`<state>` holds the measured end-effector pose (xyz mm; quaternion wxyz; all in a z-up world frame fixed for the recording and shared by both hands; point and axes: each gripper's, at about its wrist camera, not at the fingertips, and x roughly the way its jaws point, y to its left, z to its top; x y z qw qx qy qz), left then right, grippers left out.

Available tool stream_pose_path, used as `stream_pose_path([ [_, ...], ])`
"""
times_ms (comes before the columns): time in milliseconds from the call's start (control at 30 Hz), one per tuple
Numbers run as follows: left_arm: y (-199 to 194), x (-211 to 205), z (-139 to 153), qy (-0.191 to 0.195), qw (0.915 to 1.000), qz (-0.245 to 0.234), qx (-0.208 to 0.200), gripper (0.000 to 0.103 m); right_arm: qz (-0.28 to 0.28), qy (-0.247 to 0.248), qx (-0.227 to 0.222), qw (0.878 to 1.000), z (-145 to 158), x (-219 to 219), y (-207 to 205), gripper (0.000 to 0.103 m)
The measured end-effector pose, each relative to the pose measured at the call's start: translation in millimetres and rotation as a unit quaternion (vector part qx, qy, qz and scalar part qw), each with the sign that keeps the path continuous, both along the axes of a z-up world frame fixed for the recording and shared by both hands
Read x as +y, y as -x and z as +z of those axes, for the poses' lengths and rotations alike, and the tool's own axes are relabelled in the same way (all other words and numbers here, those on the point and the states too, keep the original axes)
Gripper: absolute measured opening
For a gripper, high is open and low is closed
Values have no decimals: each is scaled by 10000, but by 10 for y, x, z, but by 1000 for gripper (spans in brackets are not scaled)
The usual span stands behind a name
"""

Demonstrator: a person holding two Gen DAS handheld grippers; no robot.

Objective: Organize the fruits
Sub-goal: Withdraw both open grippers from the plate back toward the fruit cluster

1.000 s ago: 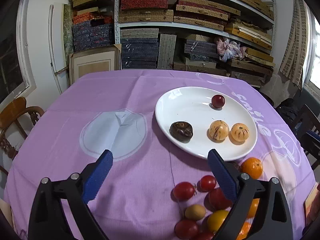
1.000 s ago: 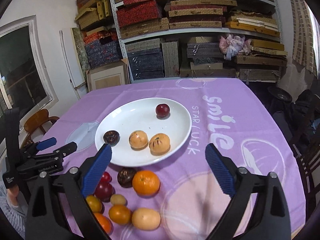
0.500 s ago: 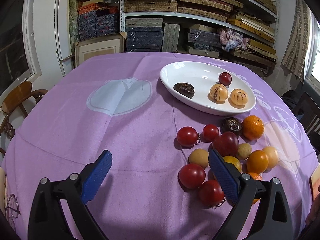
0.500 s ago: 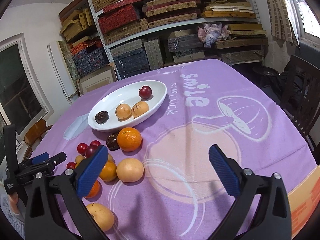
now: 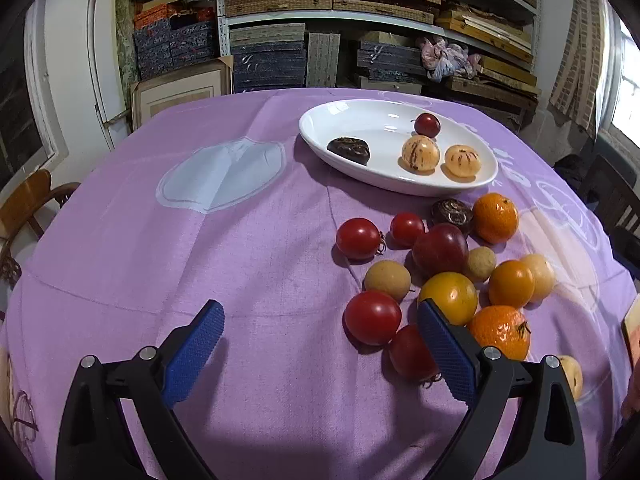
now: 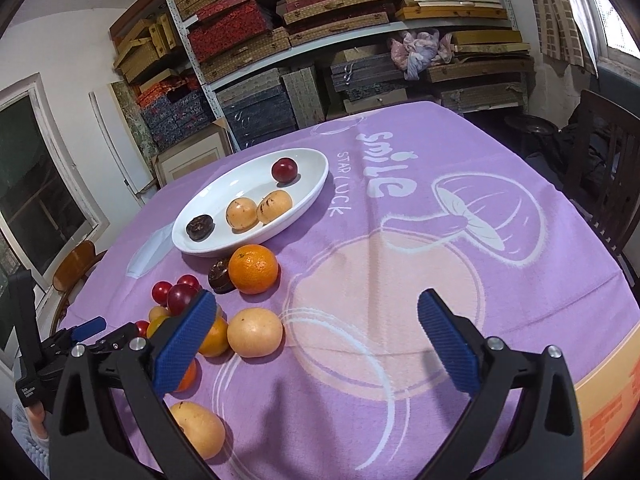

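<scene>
left claw (image 5: pixel 318 338) wide, empty | white plate (image 5: pixel 320 130): 4 fruits | loose fruit pile (image 5: pixel 440 250) beside plate

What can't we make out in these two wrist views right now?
- Left wrist: red tomato partly behind the left gripper finger; pale fruit mostly hidden by the same gripper's body.
- Right wrist: several small fruits covered by the right gripper finger, so no count.
- Right wrist: dark fruit partly behind the orange; type unclear.
- Both: plate far rim contact unseen.
</scene>
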<state>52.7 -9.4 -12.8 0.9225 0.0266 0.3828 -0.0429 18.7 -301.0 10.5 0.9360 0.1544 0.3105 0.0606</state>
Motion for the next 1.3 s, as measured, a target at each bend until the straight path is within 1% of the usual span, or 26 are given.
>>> stream_pose_path([
  [67,22,-18,0,-148,9998,50,-97,100,-16,-35,6,10000,3,0,-7,99],
  [200,-54,42,-32,-177,9996,221,-32,100,-13,-76,42,10000,-10,-9,-20,99],
  [233,-82,68,-52,-154,9996,257,8,100,-9,-67,46,10000,-12,-6,-22,99],
  [300,-119,119,-58,47,9997,217,128,100,4,-58,43,10000,-14,0,-22,99],
  [400,-117,136,-56,126,9995,220,194,100,-2,-60,43,10000,-15,1,-22,99],
  [500,-97,97,-65,198,9995,64,252,100,-7,-80,52,10000,-17,-2,-22,99],
  [567,-104,53,-109,249,9987,-105,435,100,-3,-83,58,9999,-18,-7,-20,99],
  [633,-100,28,-127,144,9987,-169,460,99,-2,-79,59,10000,-18,-6,-19,99],
  [700,-104,35,-119,-145,9993,-57,334,100,-2,-89,57,9999,-18,-6,-19,99],
  [733,-119,88,-112,-188,9994,70,266,100,-1,-93,58,9999,-17,-6,-19,99],
  [833,-170,246,-122,8,9988,346,347,100,14,-125,56,9999,-24,-5,-18,99],
  [900,-185,297,-133,27,9982,463,378,100,15,-124,54,9999,-26,0,-18,99],
  [967,-195,276,-142,40,9985,365,413,100,14,-129,58,9999,-28,0,-19,99],
  [1033,-212,205,-149,-52,9992,214,348,99,17,-130,82,9999,-34,4,-22,99],
  [1067,-238,174,-158,-80,9992,124,382,99,23,-130,101,9999,-40,10,-26,99],
  [1100,-258,157,-173,-43,9991,51,429,99,29,-123,116,9999,-45,17,-26,99],
  [1167,-313,162,-196,180,9984,-57,538,99,27,-94,127,9999,-50,30,-29,99],
  [1233,-342,164,-218,251,9978,-100,601,96,20,-82,132,9999,-56,23,-33,99],
  [1300,-350,158,-217,229,9980,-82,589,85,7,-101,137,9999,-55,10,-38,99],
])
